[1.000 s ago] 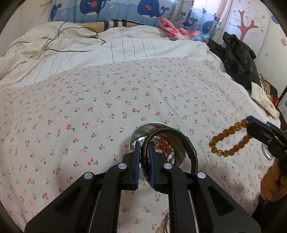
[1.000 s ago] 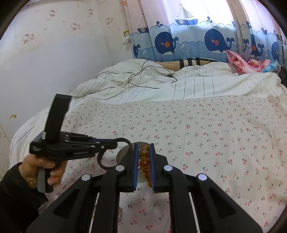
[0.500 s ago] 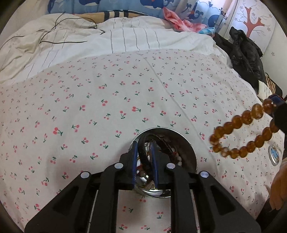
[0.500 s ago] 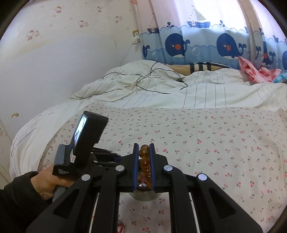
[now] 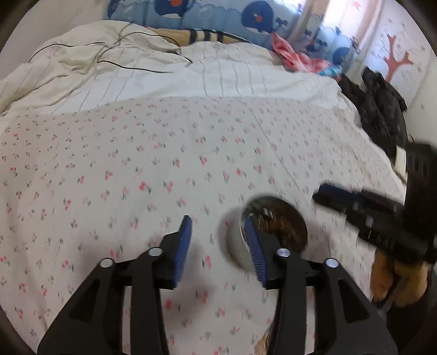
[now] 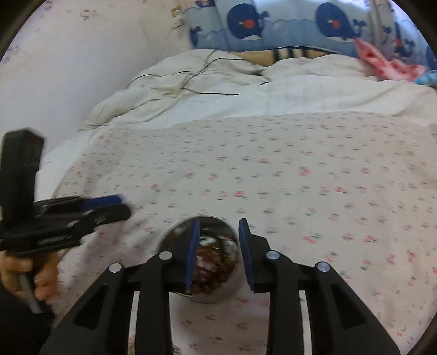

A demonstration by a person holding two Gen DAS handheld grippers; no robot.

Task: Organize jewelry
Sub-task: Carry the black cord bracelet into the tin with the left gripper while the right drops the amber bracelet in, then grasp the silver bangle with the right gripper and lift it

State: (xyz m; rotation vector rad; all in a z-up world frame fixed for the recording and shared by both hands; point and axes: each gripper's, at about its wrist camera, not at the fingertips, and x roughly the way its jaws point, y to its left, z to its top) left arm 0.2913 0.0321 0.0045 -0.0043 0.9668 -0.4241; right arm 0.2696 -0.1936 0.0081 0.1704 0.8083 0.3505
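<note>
A round steel bowl (image 5: 235,245) sits on the cherry-print bedsheet and holds a dark pile of jewelry (image 5: 284,221). My left gripper (image 5: 218,237) is open and empty, with its right finger over the bowl's left rim. In the right wrist view the same bowl (image 6: 174,234) shows brown beads (image 6: 215,262) and other pieces inside. My right gripper (image 6: 218,240) is open and empty just above the bowl. It also shows in the left wrist view (image 5: 327,194) at the right. The left gripper shows in the right wrist view (image 6: 120,204) at the left.
The cherry-print sheet (image 5: 164,163) covers the near bed. A white striped duvet (image 5: 136,71) with a black cable (image 5: 131,67) lies behind. Dark clothes (image 5: 382,109) are piled at the right edge. A whale-print curtain (image 6: 286,24) hangs at the back.
Both grippers opened. The dark braided bracelet left my left gripper and the amber bead bracelet left my right gripper; both now lie in the bowl. My left gripper moved left off the bowl.
</note>
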